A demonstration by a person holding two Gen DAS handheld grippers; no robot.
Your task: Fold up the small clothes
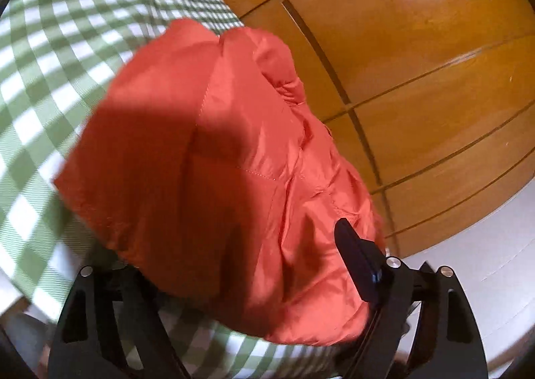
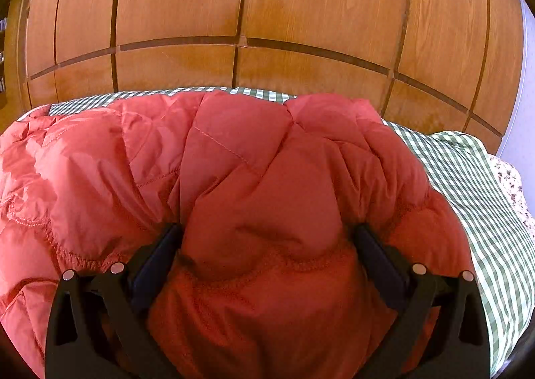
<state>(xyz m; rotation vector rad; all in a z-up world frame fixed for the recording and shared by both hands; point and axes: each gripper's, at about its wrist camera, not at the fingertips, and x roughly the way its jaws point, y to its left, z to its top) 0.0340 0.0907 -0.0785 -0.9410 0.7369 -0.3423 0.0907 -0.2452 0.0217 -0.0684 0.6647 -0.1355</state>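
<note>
Mid-fold: the red quilted jacket [image 2: 234, 178] lies on the gingham-covered bed [image 2: 468, 178]. The right hand-held gripper [image 2: 267, 242] pinches a thick bunch; the left hand-held gripper [image 1: 234, 265], jaws wide, straddles its edge, grip unclear. Next, both need firm holds to fold it over.

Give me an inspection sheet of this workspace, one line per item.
Surface: green-and-white checked cloth, covering the work surface.
Job's things: one red quilted garment, puffy and bunched, lying on the cloth.
Clutter: a floral-patterned fabric at the cloth's far right edge; nothing else seen.
Grippers: right gripper has a thick fold of the garment between its jaws, pads against it. Left gripper has the garment's edge draped over it; only one finger shows, grip cannot be told.
Cables: nothing seen.
Surroundings: wooden panelled wall behind the surface; pale floor beside it.
</note>
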